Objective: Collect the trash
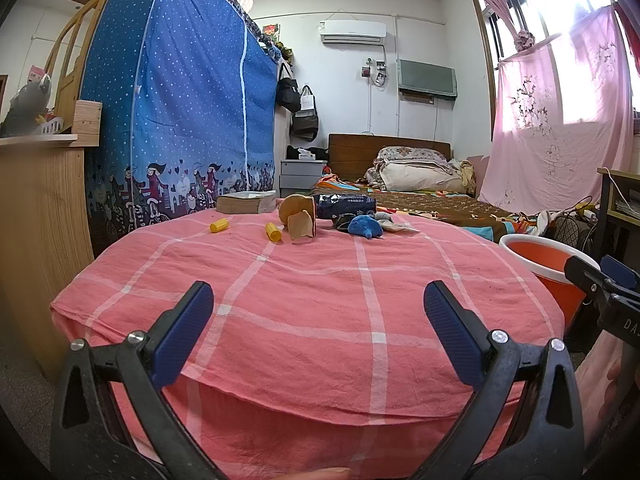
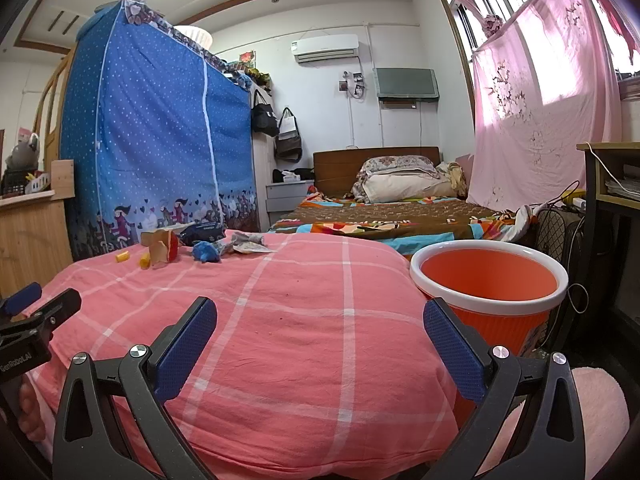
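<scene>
— Both grippers up front, right? What are they doing?

— Yep. Left gripper (image 1: 318, 312) has its fingers spread wide, nothing btwn them, hovering over the near edge of the pink checked cloth (image 1: 312, 280). Right gripper (image 2: 320, 328) same: spread wide, nothing held, over the same cloth, w/ the orange bin (image 2: 490, 292) just beside its right finger.

— Where's the trash?

— All at the far end of the cloth, well apart from both grippers. Counted: 2 yellow caps (image 1: 219, 225), lying near each other; 1 torn brown paper cup (image 1: 298, 216) just right of them; 1 dark blue wrapper (image 1: 346, 205) behind; 1 crumpled blue piece (image 1: 365, 226); a grey scrap (image 1: 386, 222) next to it, maybe more than one, can't tell.

— Anything in the way?

— Cloth btwn grippers and trash is bare. 1 thick book (image 1: 246, 202) sits at the far left edge, behind the caps. Bin stands on the floor off the cloth's right side, white rim; inside looks empty from the right wrist view.

— Surroundings?

— Blue dotted wardrobe (image 1: 180, 100) far left, wooden desk (image 1: 40, 208) beside it, bed (image 1: 420, 196) behind, pink curtain (image 1: 560, 120) at the window.
</scene>
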Available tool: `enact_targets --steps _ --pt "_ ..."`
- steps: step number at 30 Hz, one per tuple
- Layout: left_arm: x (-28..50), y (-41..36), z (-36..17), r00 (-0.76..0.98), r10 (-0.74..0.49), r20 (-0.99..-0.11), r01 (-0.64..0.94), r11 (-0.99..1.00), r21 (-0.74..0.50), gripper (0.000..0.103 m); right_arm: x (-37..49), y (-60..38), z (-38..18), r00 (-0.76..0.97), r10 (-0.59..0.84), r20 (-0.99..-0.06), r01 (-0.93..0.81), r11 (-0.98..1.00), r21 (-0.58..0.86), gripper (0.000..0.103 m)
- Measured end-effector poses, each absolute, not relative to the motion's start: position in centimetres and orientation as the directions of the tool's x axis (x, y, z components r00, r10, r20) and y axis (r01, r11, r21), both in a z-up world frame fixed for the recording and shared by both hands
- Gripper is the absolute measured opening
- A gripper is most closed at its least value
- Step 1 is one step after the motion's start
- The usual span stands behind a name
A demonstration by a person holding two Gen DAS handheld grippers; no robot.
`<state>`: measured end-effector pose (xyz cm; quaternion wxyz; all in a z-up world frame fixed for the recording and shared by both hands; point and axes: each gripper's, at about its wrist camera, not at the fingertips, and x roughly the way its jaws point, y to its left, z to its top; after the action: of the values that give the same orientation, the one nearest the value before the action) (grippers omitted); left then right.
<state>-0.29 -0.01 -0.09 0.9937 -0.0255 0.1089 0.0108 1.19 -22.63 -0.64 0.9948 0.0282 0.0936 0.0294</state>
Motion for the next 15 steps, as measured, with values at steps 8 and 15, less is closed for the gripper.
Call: enact_targets --steps 8,15 --pt "-0.31 -0.05 -0.09 0.976 0.016 -0.217 -0.027 0.999 -0.047 0.103 1.19 -22.74 -0.92 0.981 0.063 -0.186 -0.052 0.997 0.062 0.103" --pt "-0.39 -0.13 -0.08 0.976 0.016 -0.217 -0.026 0.999 -0.044 0.103 1.19 -22.77 -0.89 0.98 0.064 -0.186 -0.053 0.997 0.064 0.103"
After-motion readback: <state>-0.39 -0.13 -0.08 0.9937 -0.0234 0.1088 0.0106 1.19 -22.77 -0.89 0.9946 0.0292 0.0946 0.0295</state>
